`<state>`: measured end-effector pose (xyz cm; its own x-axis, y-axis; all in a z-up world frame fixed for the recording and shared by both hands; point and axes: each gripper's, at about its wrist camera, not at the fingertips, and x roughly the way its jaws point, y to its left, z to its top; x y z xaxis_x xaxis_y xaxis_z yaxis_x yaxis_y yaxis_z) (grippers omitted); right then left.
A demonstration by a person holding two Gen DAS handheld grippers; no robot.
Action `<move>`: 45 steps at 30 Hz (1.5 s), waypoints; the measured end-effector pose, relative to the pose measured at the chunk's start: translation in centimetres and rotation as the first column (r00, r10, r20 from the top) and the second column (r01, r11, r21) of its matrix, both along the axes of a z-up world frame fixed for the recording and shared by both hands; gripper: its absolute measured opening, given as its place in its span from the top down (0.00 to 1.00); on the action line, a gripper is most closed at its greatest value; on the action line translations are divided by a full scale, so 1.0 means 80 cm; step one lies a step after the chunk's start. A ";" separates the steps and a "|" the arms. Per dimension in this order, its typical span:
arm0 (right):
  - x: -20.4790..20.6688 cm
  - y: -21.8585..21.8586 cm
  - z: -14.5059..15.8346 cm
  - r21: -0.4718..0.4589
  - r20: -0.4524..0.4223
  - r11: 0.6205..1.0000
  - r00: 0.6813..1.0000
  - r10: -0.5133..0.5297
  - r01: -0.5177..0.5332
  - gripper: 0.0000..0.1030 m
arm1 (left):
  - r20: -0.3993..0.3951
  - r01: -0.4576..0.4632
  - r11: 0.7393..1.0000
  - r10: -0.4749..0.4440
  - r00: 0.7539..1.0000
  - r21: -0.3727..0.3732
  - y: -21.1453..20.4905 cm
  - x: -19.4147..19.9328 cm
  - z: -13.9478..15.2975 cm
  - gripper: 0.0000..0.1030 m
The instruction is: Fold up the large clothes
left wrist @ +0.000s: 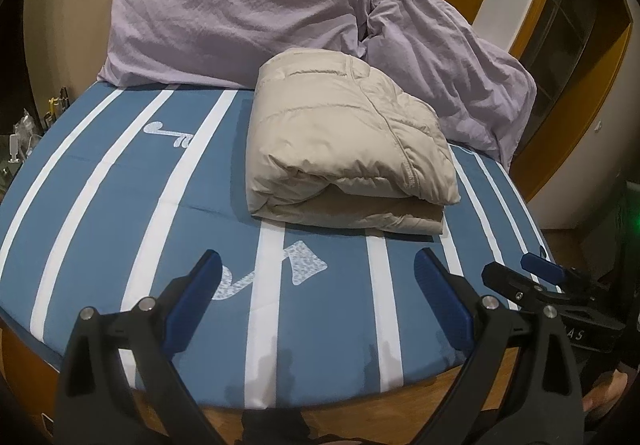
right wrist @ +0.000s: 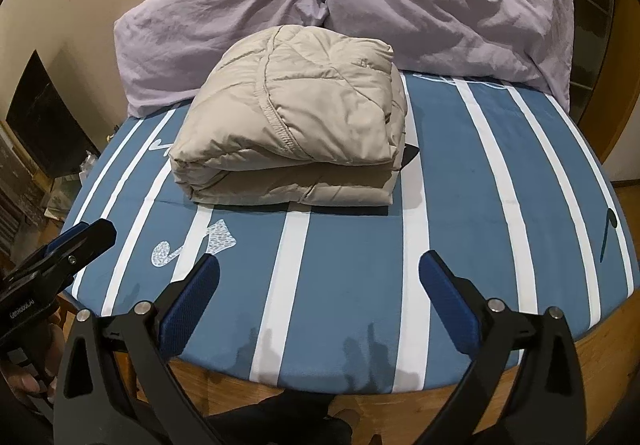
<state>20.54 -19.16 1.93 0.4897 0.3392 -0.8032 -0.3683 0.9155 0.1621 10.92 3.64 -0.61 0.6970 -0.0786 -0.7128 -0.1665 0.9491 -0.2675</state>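
Observation:
A beige puffer jacket (left wrist: 344, 141) lies folded into a thick bundle on the blue-and-white striped bed (left wrist: 120, 181), just in front of the pillows. It also shows in the right wrist view (right wrist: 292, 125). My left gripper (left wrist: 318, 265) is open and empty, held over the near edge of the bed, well short of the jacket. My right gripper (right wrist: 320, 269) is open and empty, also over the near edge. The right gripper shows at the right of the left wrist view (left wrist: 520, 269), and the left gripper at the left of the right wrist view (right wrist: 80, 237).
Two lilac pillows (left wrist: 232, 17) (left wrist: 448, 57) lean against the wall behind the jacket. The bed has a wooden frame (right wrist: 280, 393) along its near side. A cluttered side table (left wrist: 24, 133) stands left of the bed. A wooden door frame (left wrist: 576, 93) is at the right.

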 end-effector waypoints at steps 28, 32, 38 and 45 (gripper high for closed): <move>-0.004 0.001 -0.003 -0.005 0.003 1.000 1.000 -0.007 0.007 0.01 | -0.005 -0.004 1.000 0.004 1.000 -0.008 0.001 0.000 -0.003 0.02; -0.006 0.001 -0.001 0.004 0.008 1.000 1.000 -0.007 0.007 0.01 | -0.006 -0.005 1.000 0.005 1.000 -0.008 0.000 -0.001 -0.003 0.02; -0.007 0.001 0.001 0.011 0.010 1.000 1.000 -0.008 0.007 0.01 | -0.002 0.002 1.000 -0.002 1.000 -0.005 -0.002 0.000 -0.001 0.02; -0.007 -0.001 0.001 0.012 0.011 1.000 1.000 -0.011 0.011 0.01 | 0.003 0.010 1.000 -0.010 1.000 -0.009 -0.006 0.002 0.003 0.02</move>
